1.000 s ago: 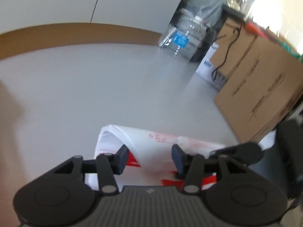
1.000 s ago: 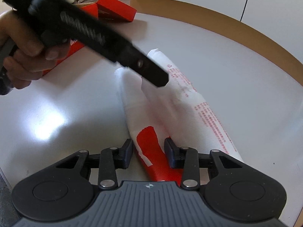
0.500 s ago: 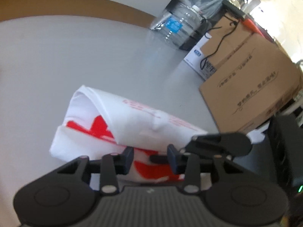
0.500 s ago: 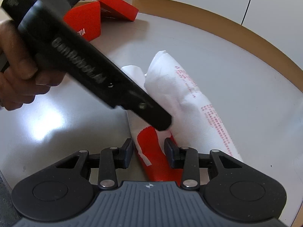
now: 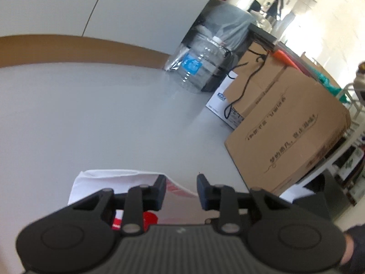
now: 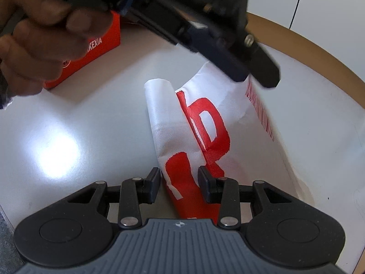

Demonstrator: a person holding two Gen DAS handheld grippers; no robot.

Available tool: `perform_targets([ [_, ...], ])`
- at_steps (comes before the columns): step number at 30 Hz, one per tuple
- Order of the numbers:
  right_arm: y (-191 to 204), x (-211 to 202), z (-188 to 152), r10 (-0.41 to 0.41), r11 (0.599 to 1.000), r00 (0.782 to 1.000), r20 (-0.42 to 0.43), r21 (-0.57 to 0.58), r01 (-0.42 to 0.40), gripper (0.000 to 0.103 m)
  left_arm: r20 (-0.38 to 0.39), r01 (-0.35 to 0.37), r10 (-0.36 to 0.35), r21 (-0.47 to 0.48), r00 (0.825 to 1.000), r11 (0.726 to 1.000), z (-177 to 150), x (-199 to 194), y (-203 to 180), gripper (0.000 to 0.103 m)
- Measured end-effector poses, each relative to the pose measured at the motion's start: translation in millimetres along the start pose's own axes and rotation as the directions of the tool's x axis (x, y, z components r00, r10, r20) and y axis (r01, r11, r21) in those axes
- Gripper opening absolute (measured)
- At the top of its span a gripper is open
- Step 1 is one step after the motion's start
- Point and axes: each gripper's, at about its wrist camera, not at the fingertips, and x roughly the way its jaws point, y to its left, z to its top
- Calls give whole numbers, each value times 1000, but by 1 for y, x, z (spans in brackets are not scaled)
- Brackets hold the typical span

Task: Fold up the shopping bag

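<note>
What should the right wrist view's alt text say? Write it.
A white-and-red shopping bag lies on a white table, its near end clamped in the right tongs. The left tongs, held by a hand, have just been closing on its raised far edge; a red box sits behind.

Bag lies on the bench, running away from the right claw, near end between its jaws. Left claw sits over the bag's far end. Box on the bench left of the bag. Water jug and cartons beyond the bench's far right edge.
</note>
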Motion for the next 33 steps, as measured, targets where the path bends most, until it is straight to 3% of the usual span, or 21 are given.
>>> perform_targets([
  [6,-2,20,25,23,999,1000,-2,25,-23,41,-48,-15,21,120,999,993,-13,-1,-6,31],
  [8,-6,27,35,37,998,999,-3,47,-37,41,-81,-40,59,217,995,975,-24,-3,-9,32],
  [15,-3,24,34,33,999,999,-4,43,-33,41,-122,-124,184,388,975,913,-38,-7,-8,32],
  [21,-2,26,34,33,999,999,-3,40,-33,41,-159,-144,242,465,957,873,-46,-3,-5,47],
  [27,-5,25,37,31,999,1000,-6,45,-31,41,-206,-153,257,416,944,896,-46,6,1,45],
  [31,-1,29,44,-14,999,999,-38,48,16,43,-202,-169,300,492,932,854,-52,8,-9,45],
  [33,-1,29,44,-19,999,999,-39,42,21,44,-203,-170,306,499,930,850,-53,7,-10,45],
])
